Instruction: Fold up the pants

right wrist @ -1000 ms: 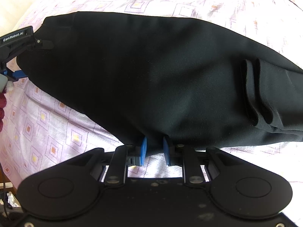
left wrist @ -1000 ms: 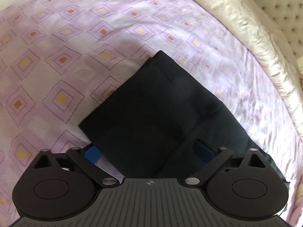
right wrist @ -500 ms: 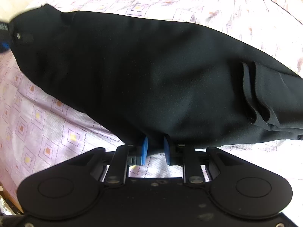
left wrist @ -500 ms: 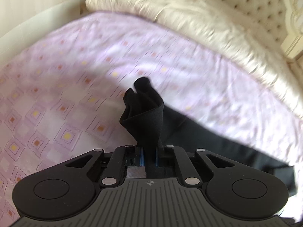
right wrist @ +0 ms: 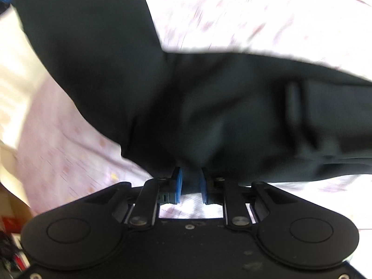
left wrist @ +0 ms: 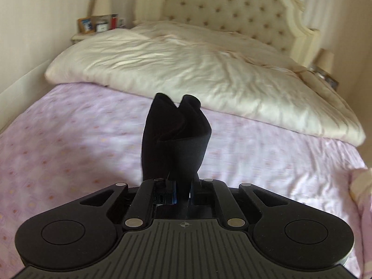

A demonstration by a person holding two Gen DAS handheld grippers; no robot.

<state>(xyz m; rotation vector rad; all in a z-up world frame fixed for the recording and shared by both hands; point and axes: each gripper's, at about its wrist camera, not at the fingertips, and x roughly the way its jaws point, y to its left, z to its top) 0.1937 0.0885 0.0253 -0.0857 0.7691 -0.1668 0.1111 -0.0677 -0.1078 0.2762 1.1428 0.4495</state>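
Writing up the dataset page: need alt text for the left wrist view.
The left gripper is shut on a bunched fold of black pants, which stands up from it. Behind lie a lilac patterned sheet, a rumpled cream duvet and a tufted headboard.

a bed fills the left wrist view, its lilac sheet (left wrist: 69, 144) patterned with small diamonds. a rumpled cream duvet (left wrist: 186, 65) lies across the upper middle, under a tufted cream headboard (left wrist: 227, 11) with a carved frame. a nightstand (left wrist: 97, 32) at upper left holds a lamp (left wrist: 101, 3) and framed pictures; another lamp (left wrist: 325, 60) stands at the right edge. pale walls (left wrist: 34, 23), soft daylight
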